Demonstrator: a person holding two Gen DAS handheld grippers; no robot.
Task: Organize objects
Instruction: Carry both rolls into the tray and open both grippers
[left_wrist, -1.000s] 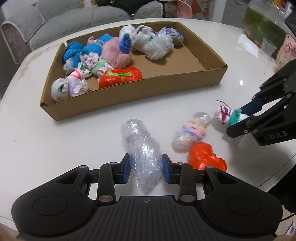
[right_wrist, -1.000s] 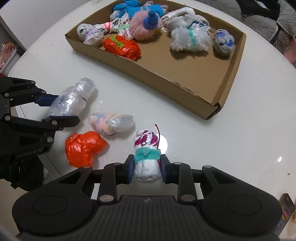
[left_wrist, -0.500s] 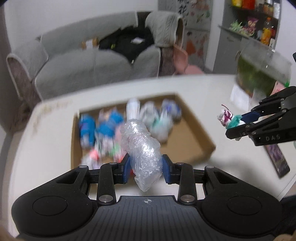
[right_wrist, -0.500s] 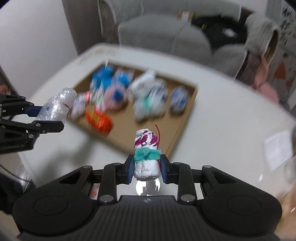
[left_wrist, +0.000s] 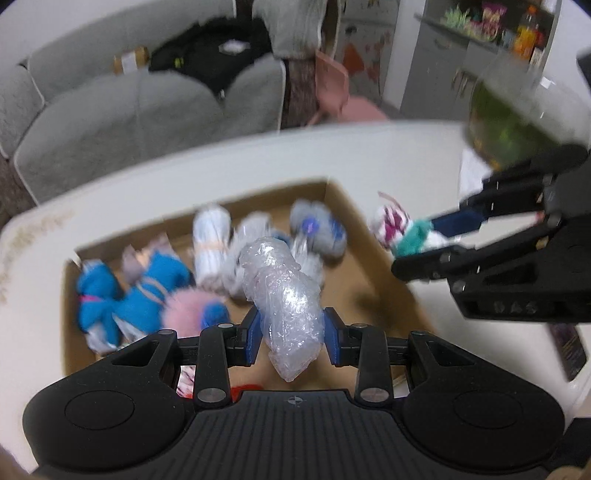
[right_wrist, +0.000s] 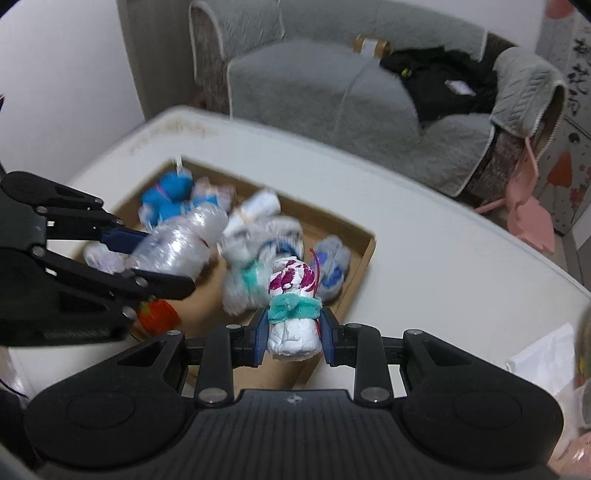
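My left gripper (left_wrist: 291, 332) is shut on a clear plastic-wrapped bundle (left_wrist: 284, 295) and holds it in the air above the cardboard tray (left_wrist: 373, 236). My right gripper (right_wrist: 293, 338) is shut on a white bundle with purple marks and a teal band (right_wrist: 293, 306), held above the tray's right part. Each gripper shows in the other's view: the right one (left_wrist: 417, 247) and the left one (right_wrist: 162, 258). The tray holds several wrapped bundles, blue, pink, white and grey.
The tray sits on a round white table (right_wrist: 443, 236). An orange bundle (right_wrist: 159, 315) lies in the tray's near part. A grey sofa (right_wrist: 332, 74) with black clothing stands behind. A green container (left_wrist: 506, 125) and paper (right_wrist: 543, 350) are at the table's right.
Both grippers lifted their bundles off the table and moved forward over the tray; they now hang lower and closer to its contents than half a second ago.
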